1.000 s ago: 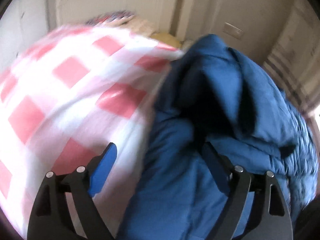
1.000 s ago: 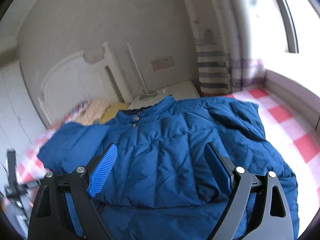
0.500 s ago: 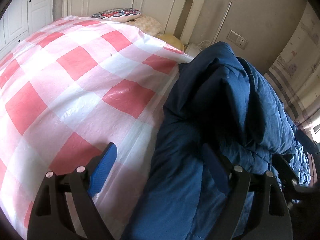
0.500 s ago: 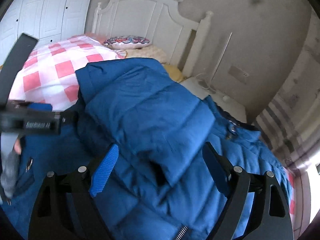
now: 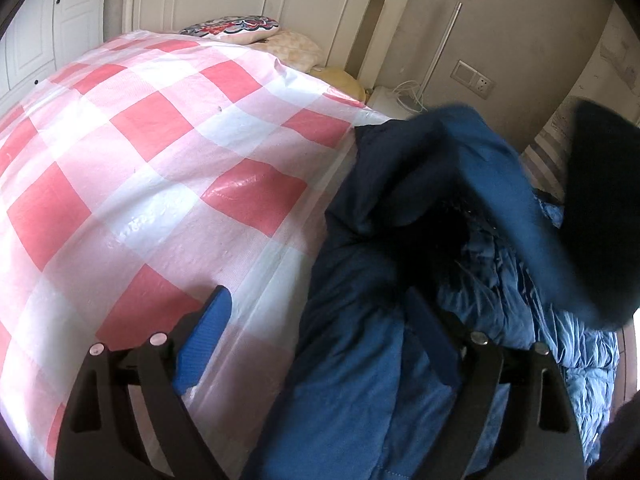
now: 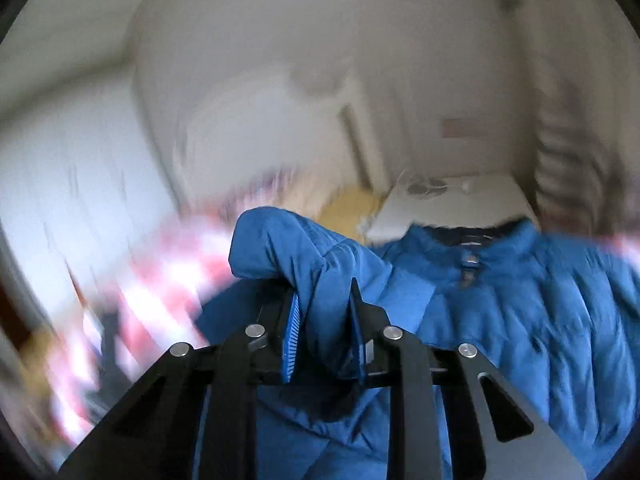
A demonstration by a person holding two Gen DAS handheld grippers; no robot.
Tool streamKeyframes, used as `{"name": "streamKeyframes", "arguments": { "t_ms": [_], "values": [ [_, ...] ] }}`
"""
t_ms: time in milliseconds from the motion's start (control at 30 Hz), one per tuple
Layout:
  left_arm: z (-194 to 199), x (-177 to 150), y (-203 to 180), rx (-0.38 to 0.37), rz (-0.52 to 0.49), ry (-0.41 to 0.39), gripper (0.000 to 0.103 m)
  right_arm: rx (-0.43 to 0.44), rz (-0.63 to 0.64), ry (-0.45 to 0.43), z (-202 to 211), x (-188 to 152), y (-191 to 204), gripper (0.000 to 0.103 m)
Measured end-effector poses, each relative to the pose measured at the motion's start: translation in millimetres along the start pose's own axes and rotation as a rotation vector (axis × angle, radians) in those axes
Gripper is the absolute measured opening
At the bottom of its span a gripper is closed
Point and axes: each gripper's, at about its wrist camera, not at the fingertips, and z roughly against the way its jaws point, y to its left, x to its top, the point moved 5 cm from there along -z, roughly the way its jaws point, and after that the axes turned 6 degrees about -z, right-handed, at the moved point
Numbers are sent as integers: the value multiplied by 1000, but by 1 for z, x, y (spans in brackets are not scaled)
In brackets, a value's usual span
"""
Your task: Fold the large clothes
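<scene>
A large blue padded jacket lies on a bed with a red and white checked cover. My left gripper is open and empty, its left finger over the cover and its right finger over the jacket's edge. In the right wrist view, my right gripper is shut on a sleeve of the jacket and holds it lifted above the jacket's body. The collar with snap buttons faces the headboard. The lifted sleeve shows blurred in the left wrist view.
A white headboard and pillows stand at the bed's far end. A white bedside table with cables sits beside it. White wardrobe doors are at the left. A striped curtain hangs at the right.
My right gripper has shut on the jacket's sleeve and lifted it, and its view swung fast. The left gripper stayed open, almost still.
</scene>
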Motion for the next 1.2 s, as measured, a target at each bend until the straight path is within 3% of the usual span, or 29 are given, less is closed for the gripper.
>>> {"name": "streamKeyframes", "arguments": {
  "t_ms": [67,133,167,200,233,467,533,567,600,700,833,933,1000,1100,1200],
  "values": [
    [0,0,0,-1,-2,1,89,-52,-180,-47,26,8,-49,25],
    [0,0,-1,-2,-3,1,89,-136,-217,-13,33,4,-82,43],
    [0,0,-1,-3,-3,1,90,-168,-226,5,34,1,-93,70],
    [0,0,-2,-3,-3,1,90,-178,-252,29,37,-5,-107,89],
    [0,0,-2,-3,-3,1,90,-175,-280,51,37,-8,-115,94],
    [0,0,-2,-4,-2,1,90,-183,-363,51,36,-12,-139,88],
    [0,0,-2,-3,-2,1,90,-216,-345,65,31,-13,-140,77],
    [0,0,-2,-3,-1,0,90,-226,-334,72,32,-14,-141,56],
    [0,0,-2,-4,-1,0,90,-241,-315,87,30,-16,-140,47],
    [0,1,-2,-5,-1,0,91,-249,-223,62,37,-13,-123,31],
    [-1,2,-3,-6,-1,1,91,-201,-74,-5,57,5,-85,30],
    [-1,1,-3,-7,0,0,91,-181,-37,-32,70,17,-83,30],
    [-1,2,-4,-8,-1,0,92,-224,-74,3,68,11,-105,30],
    [-1,2,-5,-9,1,-1,92,-347,-169,165,47,-17,-150,32],
    [-2,2,-6,-11,1,-2,92,-335,-241,124,61,-20,-159,33]
  ]
}}
